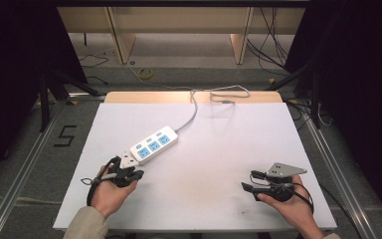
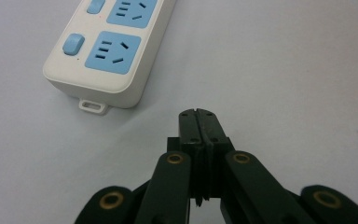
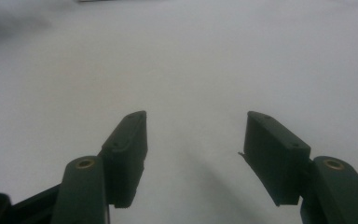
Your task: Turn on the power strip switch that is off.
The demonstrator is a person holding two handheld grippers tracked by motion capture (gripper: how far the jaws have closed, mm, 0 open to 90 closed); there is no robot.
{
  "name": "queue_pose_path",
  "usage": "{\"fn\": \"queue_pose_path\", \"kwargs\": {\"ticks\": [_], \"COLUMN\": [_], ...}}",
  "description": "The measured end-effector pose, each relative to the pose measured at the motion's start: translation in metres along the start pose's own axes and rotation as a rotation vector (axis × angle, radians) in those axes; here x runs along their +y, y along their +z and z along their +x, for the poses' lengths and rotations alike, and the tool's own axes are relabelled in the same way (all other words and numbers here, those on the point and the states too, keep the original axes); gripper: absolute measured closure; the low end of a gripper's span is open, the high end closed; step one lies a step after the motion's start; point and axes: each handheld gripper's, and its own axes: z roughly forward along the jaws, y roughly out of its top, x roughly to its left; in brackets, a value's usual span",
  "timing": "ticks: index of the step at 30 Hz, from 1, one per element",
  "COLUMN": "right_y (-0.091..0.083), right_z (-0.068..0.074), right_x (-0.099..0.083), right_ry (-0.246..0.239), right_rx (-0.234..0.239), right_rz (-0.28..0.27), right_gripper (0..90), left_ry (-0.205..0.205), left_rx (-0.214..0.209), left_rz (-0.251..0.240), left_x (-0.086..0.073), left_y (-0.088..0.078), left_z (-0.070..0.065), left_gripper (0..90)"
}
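My left claw (image 2: 199,113) has its jaws pressed flat together with nothing between them, and its tip hangs just above the white surface (image 1: 219,164). From its own camera I see the near end of the white power strip (image 2: 103,49) just ahead and to the left, apart from the tip, with a small mounting tab at its end, blue socket faces and blue switches on top. In the high view my left hand (image 1: 110,191) holds that claw (image 1: 129,167) at the front left of the surface, right by the strip's (image 1: 153,144) near end. The strip lies slantwise, and its grey cord (image 1: 191,112) runs off toward the far edge, where it loops. My right claw (image 3: 193,140) has its jaws spread wide over bare surface, holding nothing. The high view puts it (image 1: 251,181) at the front right in my right hand (image 1: 291,204), well apart from the strip, its grey plate on top.
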Motion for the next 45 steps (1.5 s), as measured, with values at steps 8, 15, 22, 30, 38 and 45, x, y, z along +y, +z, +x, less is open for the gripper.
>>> {"fn": "queue_pose_path", "kwargs": {"ticks": [8,15,22,30,38,45], "right_y": [-0.001,-0.002,-0.002,-0.003,-0.003,-0.003], "right_z": [0.001,0.001,0.001,0.001,0.002,0.002], "right_x": [0.002,0.001,0.002,0.002,0.002,0.002], "right_ry": [-0.004,-0.008,-0.008,-0.011,-0.012,-0.019], "right_rx": [-0.011,-0.013,-0.013,-0.015,-0.016,-0.016], "right_rz": [0.004,0.003,0.006,0.006,0.006,0.004], "right_gripper": [40.1,40.1,40.1,40.1,39.9,39.5], "left_ry": [-0.003,-0.004,0.003,0.006,0.017,0.019], "left_rx": [0.007,0.009,0.019,0.031,0.044,0.033], "left_rz": [0.007,0.013,0.025,0.035,0.052,0.063], "left_x": [0.01,0.014,0.02,0.027,0.03,0.038], "left_y": [0.001,0.001,0.003,0.003,0.004,0.007], "left_z": [0.002,0.005,0.009,0.014,0.019,0.025], "left_gripper": [89.8,89.8,89.8,89.9,89.9,89.8]}}
